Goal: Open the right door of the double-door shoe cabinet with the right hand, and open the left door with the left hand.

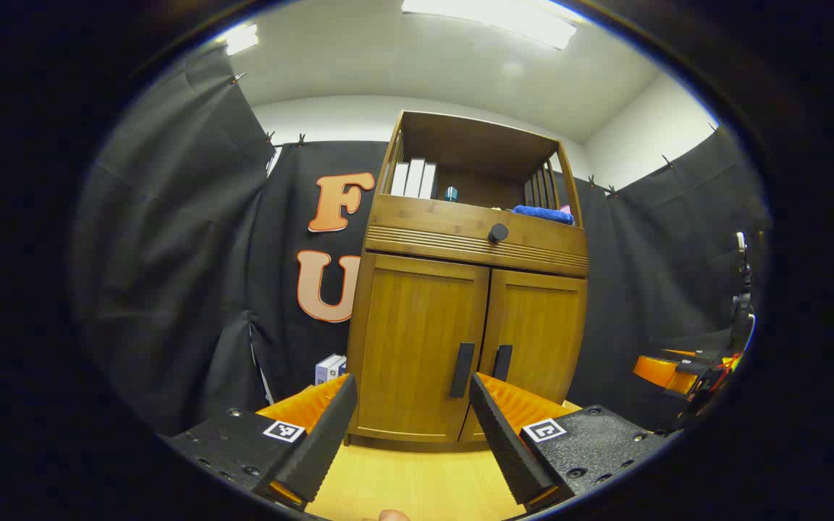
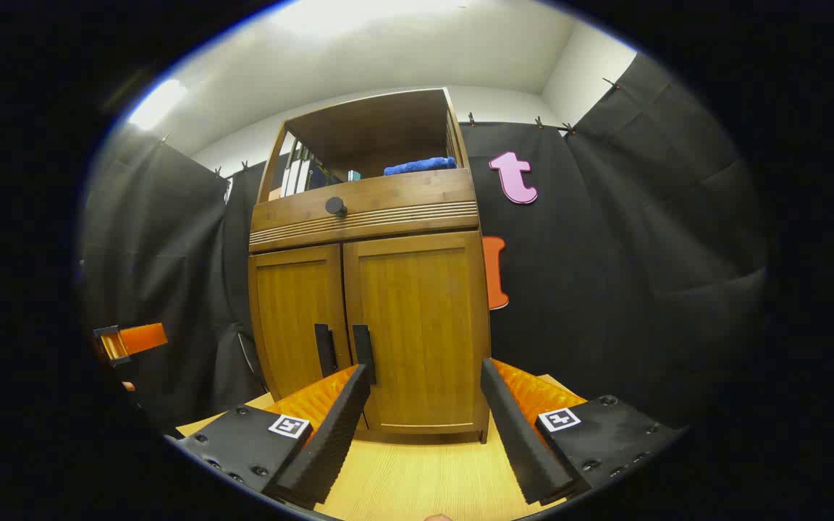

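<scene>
We start from the tall bamboo-brown wooden shoe cabinet (image 2: 370, 289), which stands on the pale wood floor (image 2: 424, 477) against the black cloth wall. Both of its lower doors are closed flush: the right door (image 2: 417, 325) and the left door (image 1: 420, 340) meet at a centre seam, and each carries a dark upright bar handle next to that seam. The right door's handle (image 2: 364, 353) and the left door's handle (image 1: 462, 370) both run vertically, so a grip has to straddle them from the sides.

In the right gripper view, our right gripper (image 2: 424, 405) has its jaws spread wide, holding nothing, and it sits apart from the cabinet, short of touching. The right handle lies ahead and to the left of the gap between the fingers, just above the left fingertip, so we judge the coming move needs a shift leftward and forward (the door panel itself is dead ahead).

In the left gripper view, our left gripper (image 1: 413, 409) is likewise spread open and empty, with the left handle sitting almost squarely between the fingers, ahead and slightly up. Neither door has been started yet.

Above the doors sit a round black drawer knob (image 1: 498, 232) and, on the open shelf, a folded blue cloth (image 1: 544, 214).
</scene>
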